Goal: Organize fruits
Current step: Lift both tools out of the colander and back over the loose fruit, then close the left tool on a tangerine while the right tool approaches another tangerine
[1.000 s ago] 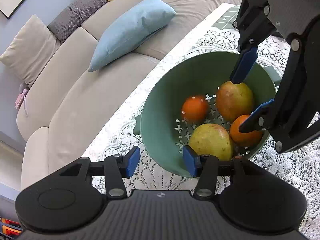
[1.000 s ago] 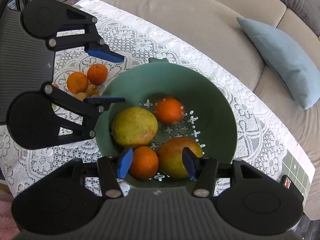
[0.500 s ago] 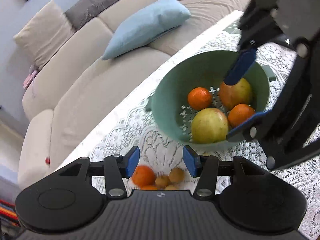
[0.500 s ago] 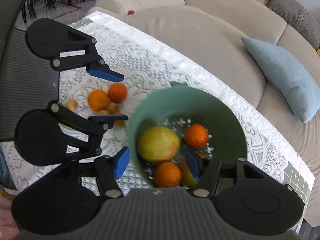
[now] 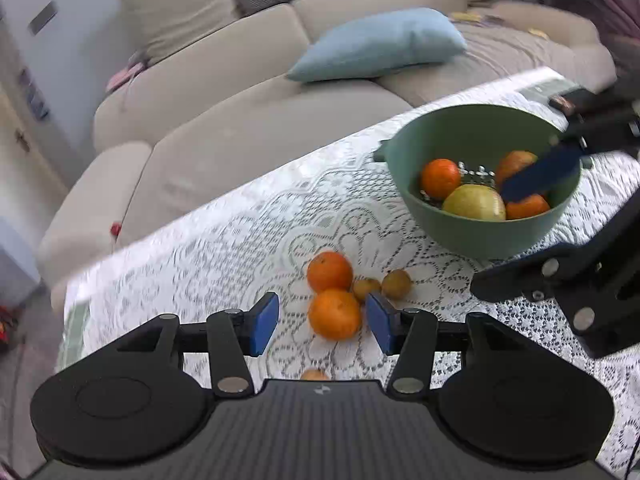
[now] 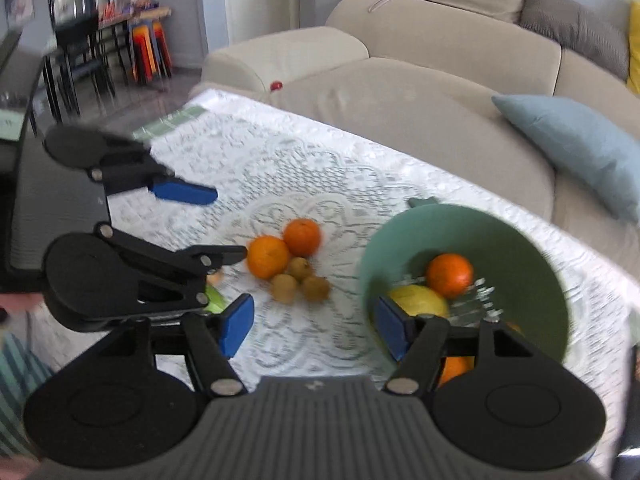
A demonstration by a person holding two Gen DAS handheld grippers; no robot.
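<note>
Now, left hand-held gripper [image 5: 322, 322]: jaws are held wide, nothing gripped; the blue pads are seen on either side of the nearer loose orange [image 5: 335, 314], just above the lace.
Right hand-held gripper [image 6: 316, 330]: spread wide and empty; its right pad is set in front of the bowl's near wall, its left pad over bare cloth.
Green bowl [image 5: 436, 220]: stood on the bench [image 5: 224, 256], to the right of the loose fruit; two oranges, a yellow-green fruit [image 5: 474, 203] and a reddish one are held inside.
Loose fruit: a second orange [image 5: 329, 271] is seen touching the first, with small brown fruits [image 6: 300, 268] clustered right beside them, all outside the bowl.
Background: a beige sofa [image 5: 224, 136] with a light blue cushion [image 5: 380, 44] is seen behind the bench.
</note>
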